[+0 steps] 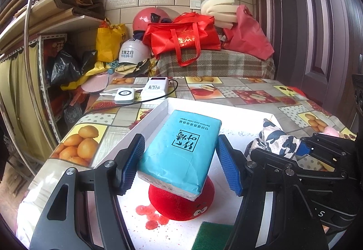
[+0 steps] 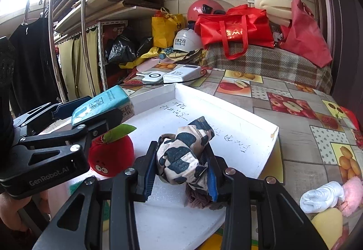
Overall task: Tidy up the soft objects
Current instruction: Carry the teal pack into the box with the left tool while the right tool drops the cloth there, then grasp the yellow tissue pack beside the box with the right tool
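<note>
Left gripper [image 1: 180,165], jaws spread wide around a soft blue plastic-wrapped pack of tissue paper [image 1: 181,148]. The left blue ribbed pad [image 1: 132,163] appears to touch the pack's side, while the right pad stands just clear of it; whether the pack is gripped cannot be told. The near end of the pack rests on a round red plush apple toy with cartoon eyes [image 1: 181,204], which sits in a shallow white tray [image 1: 156,114] on the desk covered with a fruit-patterned oilcloth [image 1: 226,91]. A green scouring pad [image 1: 211,236] lies in the tray just in front of the toy.

Right gripper [image 2: 181,166], jaws closed narrowly upon a rolled black-and-cream cow-print cloth [image 2: 183,152], both blue pads pressing its sides. The cloth is held over the tray's white floor, which bears handwritten characters [image 2: 236,139]. In the right wrist view the plush apple's green leaf [image 2: 120,132] points upward beneath the left gripper.

On the desk to the right of the tray, near the edge: a white plush piece [image 2: 322,196], a pink fluffy item [image 2: 351,191] and a yellow sponge [image 2: 326,225], close together. Beyond the tray lie two white power banks [image 1: 154,89] with a black cable.
</note>
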